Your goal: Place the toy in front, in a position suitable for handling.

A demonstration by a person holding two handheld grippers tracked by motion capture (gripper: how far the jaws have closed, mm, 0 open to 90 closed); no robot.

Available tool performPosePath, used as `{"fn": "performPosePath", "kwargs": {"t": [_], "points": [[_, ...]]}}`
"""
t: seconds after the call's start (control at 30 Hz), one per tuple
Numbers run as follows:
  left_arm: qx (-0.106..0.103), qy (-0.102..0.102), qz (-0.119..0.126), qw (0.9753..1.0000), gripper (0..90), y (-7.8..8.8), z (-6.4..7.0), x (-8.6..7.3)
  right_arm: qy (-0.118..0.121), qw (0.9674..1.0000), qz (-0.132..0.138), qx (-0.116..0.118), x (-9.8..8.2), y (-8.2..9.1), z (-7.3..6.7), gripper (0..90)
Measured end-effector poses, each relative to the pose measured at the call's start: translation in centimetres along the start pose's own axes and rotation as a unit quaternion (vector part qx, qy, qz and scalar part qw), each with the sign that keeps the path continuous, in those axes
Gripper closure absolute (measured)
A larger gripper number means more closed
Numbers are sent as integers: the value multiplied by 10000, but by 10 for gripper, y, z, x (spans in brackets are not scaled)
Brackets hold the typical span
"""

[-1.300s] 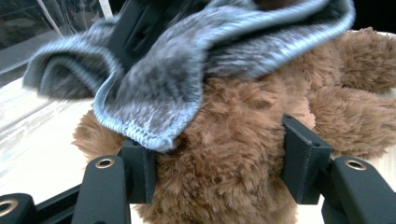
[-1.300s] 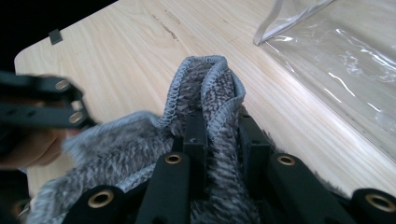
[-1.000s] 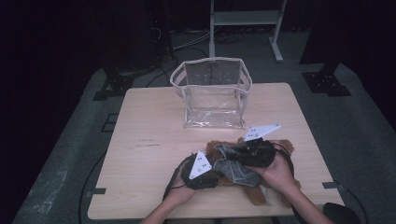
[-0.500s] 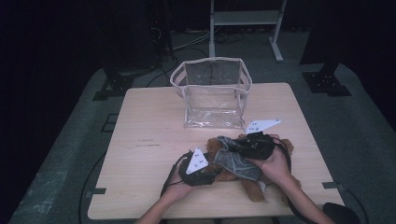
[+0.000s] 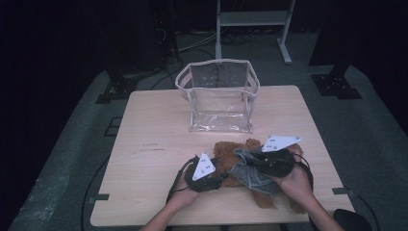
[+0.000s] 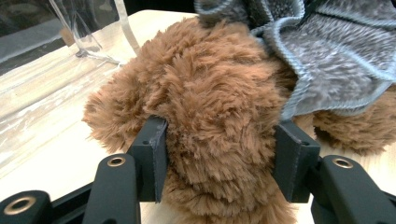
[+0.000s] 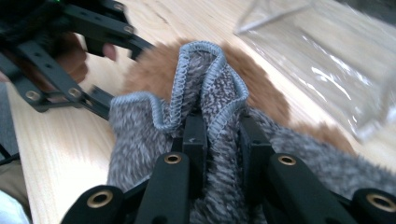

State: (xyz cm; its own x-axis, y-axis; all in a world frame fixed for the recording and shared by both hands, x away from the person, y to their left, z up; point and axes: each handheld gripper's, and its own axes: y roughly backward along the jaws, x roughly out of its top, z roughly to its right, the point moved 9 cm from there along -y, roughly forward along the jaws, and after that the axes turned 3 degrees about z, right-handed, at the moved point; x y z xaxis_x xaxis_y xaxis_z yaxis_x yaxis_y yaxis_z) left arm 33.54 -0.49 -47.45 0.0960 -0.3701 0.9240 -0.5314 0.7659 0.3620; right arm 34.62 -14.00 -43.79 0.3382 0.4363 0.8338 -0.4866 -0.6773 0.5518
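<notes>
- two hand-held grippers work at the near edge of the table (image 5: 144,144).
- left gripper (image 6: 219,154) has just been closing; its jaws now press on the brown plush toy (image 6: 205,93).
- right gripper (image 7: 219,126) pinches a fold of grey cloth (image 7: 205,74) draped over the toy.
- farther back stands a clear bag (image 5: 219,96), apart from the toy.
</notes>
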Motion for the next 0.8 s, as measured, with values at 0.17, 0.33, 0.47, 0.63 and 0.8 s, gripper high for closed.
{"fn": "performPosePath", "kwargs": {"t": [0.17, 0.33, 0.47, 0.63, 0.8], "points": [[10, -77, 4, 10000, 454, 2, 2, 1, 7, 9999, 104, -62, 3, 0, 1, 757], [-90, -105, 123, 9998, 398, 9, 1, 4, -64, 9998, 209, -16, 1, 5, 4, 756], [-148, -266, -12, 9995, 303, 12, -2, -1, -72, 9974, 641, 312, 9, 9, -10, 755], [-400, -194, 58, 9990, 253, 21, -1, -2, 245, 9961, 693, 498, 20, -5, -30, 753], [-489, -50, 285, 9984, 173, 46, -12, 4, 663, 9946, 602, 525, 22, -21, -41, 755]]}}
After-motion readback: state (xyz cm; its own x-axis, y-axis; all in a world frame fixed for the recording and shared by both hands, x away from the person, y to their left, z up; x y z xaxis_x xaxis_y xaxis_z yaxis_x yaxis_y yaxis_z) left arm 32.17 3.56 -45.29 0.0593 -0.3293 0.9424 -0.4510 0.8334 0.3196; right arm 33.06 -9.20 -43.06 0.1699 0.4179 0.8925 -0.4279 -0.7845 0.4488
